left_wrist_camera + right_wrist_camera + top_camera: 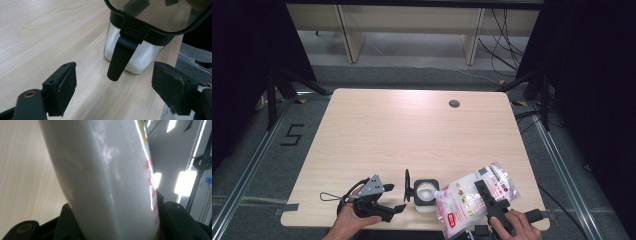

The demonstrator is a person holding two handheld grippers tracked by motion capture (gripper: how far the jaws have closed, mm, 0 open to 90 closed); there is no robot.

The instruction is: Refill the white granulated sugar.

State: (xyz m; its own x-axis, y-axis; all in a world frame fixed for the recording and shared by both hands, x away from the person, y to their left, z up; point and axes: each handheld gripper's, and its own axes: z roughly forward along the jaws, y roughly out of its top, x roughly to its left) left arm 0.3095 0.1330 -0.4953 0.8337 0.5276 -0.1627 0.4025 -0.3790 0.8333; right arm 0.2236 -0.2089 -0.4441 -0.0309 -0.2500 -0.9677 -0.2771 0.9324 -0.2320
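Near the front edge of the table (377, 130), I see a bag (472, 197) of white powder tipped over a small clear box (426, 192). My right gripper (492, 202) is clamped on the bag, with one jaw on each side of it. From the right gripper view the bag (105, 177) bulges up out of the jaws and I can see red print down its side. One corner of the bag hangs right over the open top of the box. The rest of the bag slants up and away to the right, and my right hand (519, 225) holds the gripper from below.

The box has a black rim and white powder inside it. Its lid (407, 186) is flipped up on the left side. From the left gripper view the box (132, 55) sits just ahead, a bit to the right, and a black tab (121, 58) hangs down its wall.

My left gripper (392, 200) is just to the left of the box and does not touch it. Its jaws are wide apart with only bare table between them. My left hand (352, 217) rests at the table's front edge.
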